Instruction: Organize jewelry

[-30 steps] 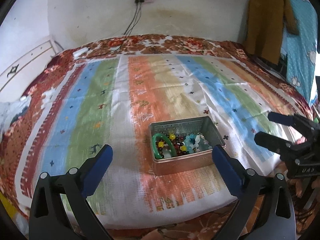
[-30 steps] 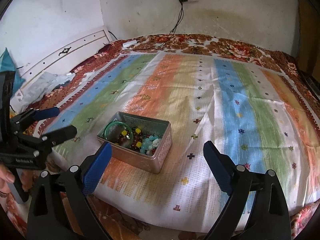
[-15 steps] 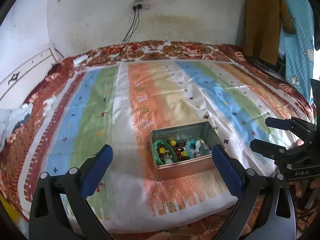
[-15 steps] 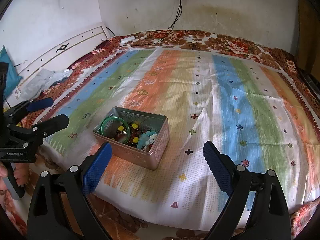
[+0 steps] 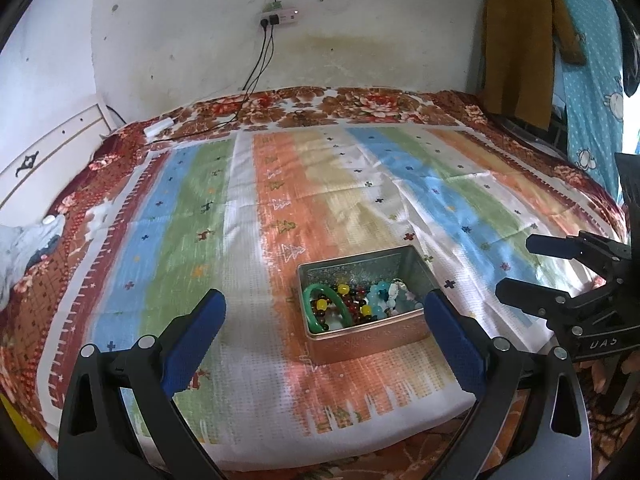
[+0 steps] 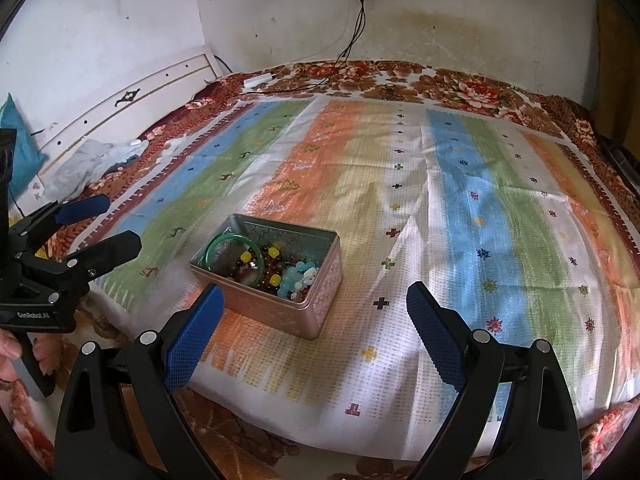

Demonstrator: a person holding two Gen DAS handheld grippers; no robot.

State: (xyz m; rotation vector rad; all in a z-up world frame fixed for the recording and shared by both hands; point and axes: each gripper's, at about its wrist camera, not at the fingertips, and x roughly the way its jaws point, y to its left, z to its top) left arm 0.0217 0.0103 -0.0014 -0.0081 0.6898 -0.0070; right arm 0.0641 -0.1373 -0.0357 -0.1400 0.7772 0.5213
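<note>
An open metal tin (image 5: 412, 262) (image 6: 324, 300) sits on the striped cloth near the bed's front edge. It holds a green bangle (image 5: 320, 294) (image 6: 224, 240) and bead bracelets with yellow, dark red and pale blue beads (image 5: 374, 300) (image 6: 280, 272). My left gripper (image 5: 324, 320) is open and empty, held back from the tin, which lies between its fingers in view. My right gripper (image 6: 314, 314) is open and empty, to the right of the tin. It also shows in the left wrist view (image 5: 516, 268); the left gripper shows in the right wrist view (image 6: 104, 226).
A striped cloth (image 6: 460, 200) covers the floral bedspread (image 5: 360, 104). A white headboard (image 6: 120, 96) and crumpled clothes (image 6: 92, 160) are at the left. A wall socket with cables (image 5: 276, 20) is at the back. Clothes hang at the right (image 5: 520, 40).
Both grippers have drawn back and risen a little from the tin, so the bed looks farther away. Both stay open and empty. The tin has not moved.
</note>
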